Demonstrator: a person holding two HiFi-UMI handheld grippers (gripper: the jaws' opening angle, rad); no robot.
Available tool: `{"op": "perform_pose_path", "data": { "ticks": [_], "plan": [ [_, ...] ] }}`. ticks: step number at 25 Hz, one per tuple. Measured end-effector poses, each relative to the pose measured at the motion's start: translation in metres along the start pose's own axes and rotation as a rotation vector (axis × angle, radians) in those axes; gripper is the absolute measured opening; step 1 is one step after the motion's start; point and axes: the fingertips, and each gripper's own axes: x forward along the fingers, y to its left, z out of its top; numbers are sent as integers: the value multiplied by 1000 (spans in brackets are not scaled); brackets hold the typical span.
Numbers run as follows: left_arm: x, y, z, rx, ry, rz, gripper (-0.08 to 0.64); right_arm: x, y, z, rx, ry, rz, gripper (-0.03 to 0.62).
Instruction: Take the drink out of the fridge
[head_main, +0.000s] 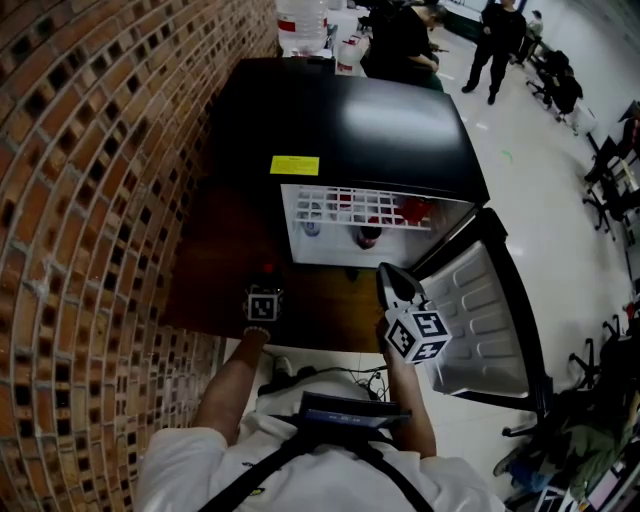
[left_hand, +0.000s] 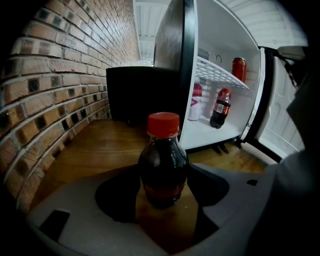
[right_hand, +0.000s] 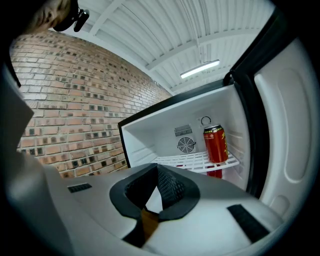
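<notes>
Left gripper view showed the left gripper (left_hand: 163, 192) with jaws grasping the cola bottle (left_hand: 163, 165), upright near the worktop's (left_hand: 95, 150) front edge, outside the open fridge (left_hand: 220, 90); the right gripper's (right_hand: 155, 192) jaws were clenched together, empty.

white short-sleeved shirt (head_main: 180, 465), dark straps (head_main: 272, 462) crossing the chest, flat dark device (head_main: 350, 412) on them, grey left gripper (left_hand: 163, 167), grey right gripper (right_hand: 157, 167) with black ribbed pads (right_hand: 172, 187), white marker cube (head_main: 418, 335)
</notes>
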Motion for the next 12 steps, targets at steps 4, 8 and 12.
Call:
{"op": "perform_pose_path", "data": {
  "ticks": [4, 8, 12],
  "plan": [
    [-5, 0, -6, 10, 3, 6, 299, 1, 1, 0, 4, -1, 5, 17],
    [-7, -1, -10, 8, -1, 3, 299, 0, 2, -2, 7, 0, 9, 17],
    [-8, -7, -11, 41, -6, 0, 299, -2, 2, -5, 14, 1, 7, 17]
  ]
}}
